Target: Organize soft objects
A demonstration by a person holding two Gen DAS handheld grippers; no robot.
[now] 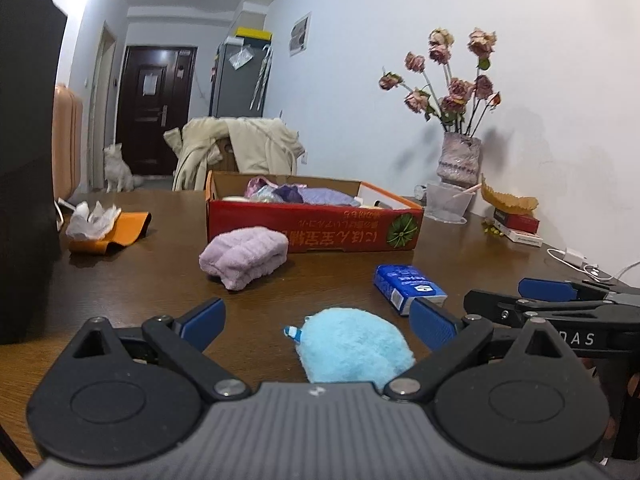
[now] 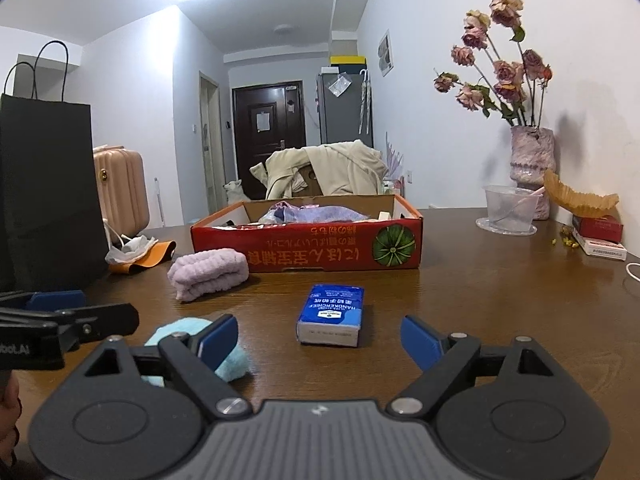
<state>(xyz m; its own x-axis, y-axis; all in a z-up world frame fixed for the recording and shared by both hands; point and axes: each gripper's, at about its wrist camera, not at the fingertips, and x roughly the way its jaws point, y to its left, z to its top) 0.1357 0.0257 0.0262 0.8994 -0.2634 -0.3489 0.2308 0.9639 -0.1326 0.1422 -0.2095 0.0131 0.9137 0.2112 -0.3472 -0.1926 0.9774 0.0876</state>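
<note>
My left gripper [image 1: 318,322] was wide apart, holding nothing; the blue puff [image 1: 352,346] lay on the table [image 1: 140,280] between its fingers at lower centre, and I could not tell if the pads touched it. My right gripper [image 2: 320,338] was also wide apart and empty, with the tissue pack [image 2: 332,314] just ahead of the gap at centre frame, untouched. In the right view the blue puff [image 2: 188,344] sat at lower left, partly hidden behind my left finger.

Counts: one blue puff, one lilac towel [image 1: 244,254], one tissue pack [image 1: 408,286], one box [image 1: 316,228], one vase [image 1: 458,160], one black bag [image 2: 44,192].

The lilac towel lay rolled on the table just in front of the box, left of centre. The red box, open-topped, held several soft purple and pink cloths [image 1: 312,196]; exact number unclear. The vase at right held dried roses [image 1: 448,72]. A clear cup [image 2: 508,210] stood beside the vase. An orange pouch [image 1: 120,230] with crumpled white tissue lay at left. The black bag stood at the far left edge of the right view.
</note>
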